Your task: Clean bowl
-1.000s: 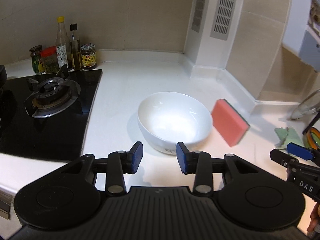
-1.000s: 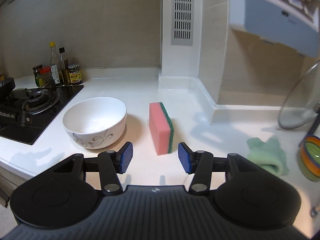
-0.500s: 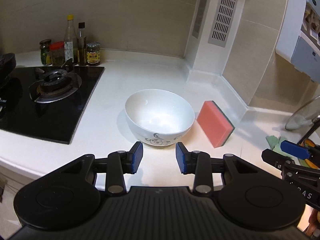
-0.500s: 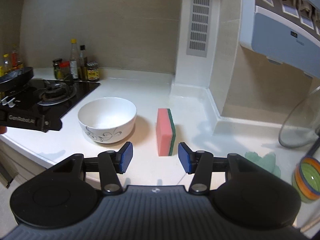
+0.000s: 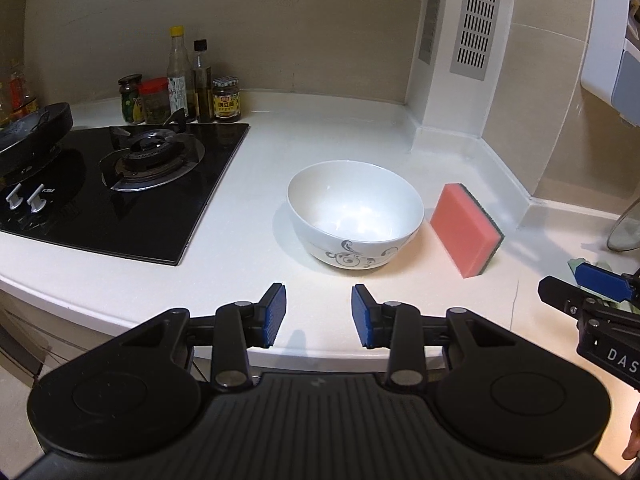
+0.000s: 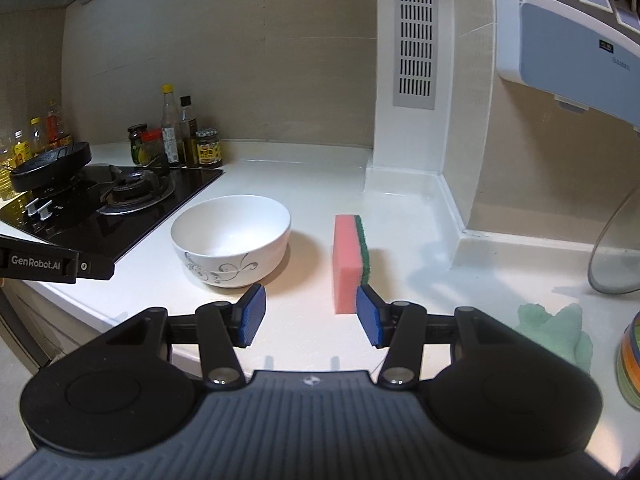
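Observation:
A white bowl (image 5: 355,212) with a grey scroll pattern stands upright on the white counter; it also shows in the right wrist view (image 6: 231,238). A pink sponge with a green scouring side (image 5: 466,230) stands on edge just right of the bowl, apart from it, and shows in the right wrist view (image 6: 350,262). My left gripper (image 5: 319,316) is open and empty, over the counter's front edge, short of the bowl. My right gripper (image 6: 308,316) is open and empty, just in front of the sponge; its tip also shows in the left wrist view (image 5: 600,280).
A black gas hob (image 5: 120,184) with a pan (image 5: 34,136) lies left of the bowl. Bottles and jars (image 5: 184,88) stand at the back wall. A green cloth (image 6: 556,328), a striped bowl (image 6: 630,360) and a glass lid (image 6: 616,244) are at the right.
Both grippers have pulled back and risen from the bowl and sponge, which look smaller and farther. Both stay open. Bowl and sponge have not moved.

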A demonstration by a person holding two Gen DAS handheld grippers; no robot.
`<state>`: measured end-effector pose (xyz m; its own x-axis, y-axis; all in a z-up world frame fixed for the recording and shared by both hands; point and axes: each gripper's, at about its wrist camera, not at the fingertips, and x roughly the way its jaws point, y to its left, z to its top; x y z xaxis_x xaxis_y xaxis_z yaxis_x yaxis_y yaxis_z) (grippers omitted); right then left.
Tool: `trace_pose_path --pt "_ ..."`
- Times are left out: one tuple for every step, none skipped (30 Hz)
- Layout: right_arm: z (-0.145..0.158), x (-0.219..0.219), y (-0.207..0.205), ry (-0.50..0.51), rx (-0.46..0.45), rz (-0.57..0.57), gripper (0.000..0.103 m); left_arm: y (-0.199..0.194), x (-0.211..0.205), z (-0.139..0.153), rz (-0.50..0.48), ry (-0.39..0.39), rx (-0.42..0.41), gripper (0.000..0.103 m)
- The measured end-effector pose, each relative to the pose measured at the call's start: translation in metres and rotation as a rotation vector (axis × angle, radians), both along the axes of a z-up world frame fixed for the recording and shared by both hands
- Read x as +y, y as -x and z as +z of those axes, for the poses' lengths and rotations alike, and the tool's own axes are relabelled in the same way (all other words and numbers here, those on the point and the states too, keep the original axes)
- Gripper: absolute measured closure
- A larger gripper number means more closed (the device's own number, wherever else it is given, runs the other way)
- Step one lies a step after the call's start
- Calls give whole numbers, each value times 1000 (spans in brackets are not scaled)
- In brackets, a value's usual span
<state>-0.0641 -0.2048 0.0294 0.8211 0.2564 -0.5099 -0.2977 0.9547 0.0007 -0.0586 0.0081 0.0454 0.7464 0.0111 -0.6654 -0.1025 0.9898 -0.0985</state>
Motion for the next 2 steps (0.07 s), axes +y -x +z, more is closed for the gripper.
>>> trace_pose_path --pt "0 0 0 1 0 2 57 1 0 0 5 -5 1 61" --pt "0 0 0 2 0 2 57 2 0 -1 9 -9 3 61"
